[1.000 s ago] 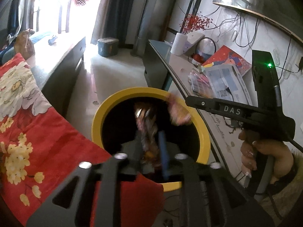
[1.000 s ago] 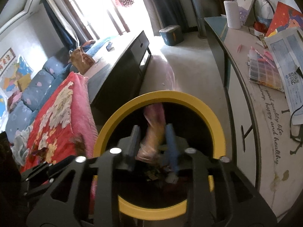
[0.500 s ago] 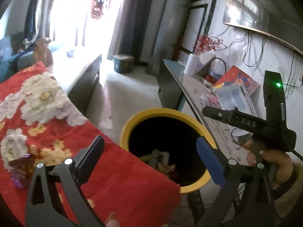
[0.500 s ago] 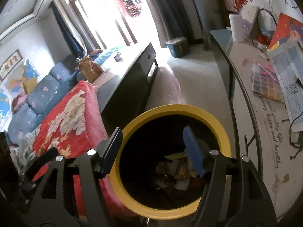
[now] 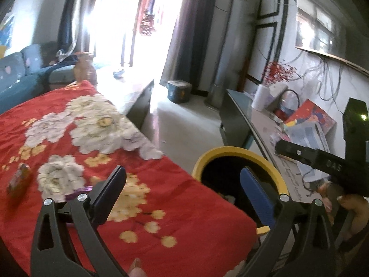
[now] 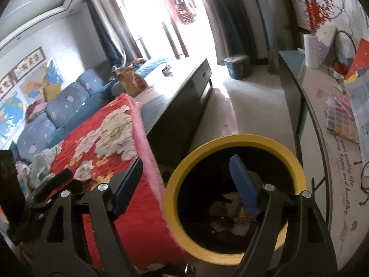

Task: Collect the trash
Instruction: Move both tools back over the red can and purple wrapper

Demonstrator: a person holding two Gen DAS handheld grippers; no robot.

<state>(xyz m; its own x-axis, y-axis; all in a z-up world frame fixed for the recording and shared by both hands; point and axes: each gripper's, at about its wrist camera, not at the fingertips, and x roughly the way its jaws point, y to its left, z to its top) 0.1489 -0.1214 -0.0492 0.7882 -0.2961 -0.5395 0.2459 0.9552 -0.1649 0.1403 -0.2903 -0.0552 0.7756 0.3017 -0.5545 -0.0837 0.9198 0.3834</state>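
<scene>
Both grippers stood empty. The left gripper (image 5: 182, 184) had its jaws spread wide with nothing between them, and the right gripper (image 6: 184, 177) had just been opening, its jaws apart over the bin with nothing pinched.

The bin (image 6: 230, 138), black inside with a yellow rim, sat at the lower centre of the right wrist view, just beside the edge of the red flowered blanket (image 5: 161, 219). Crumpled wrappers (image 6: 230, 210) lay at its bottom.

More trash waited at the lower left of the left wrist view: a purple wrapper (image 5: 77, 190), partly hidden behind the near finger, and a blurred orange-and-purple packet (image 5: 19, 181) (its print was too smeared to read).

To do the next pick well, the left gripper should probably come down over one wrapper with jaws straddling it, then close on the wrapper alone, not bunching the soft blanket beneath.
</scene>
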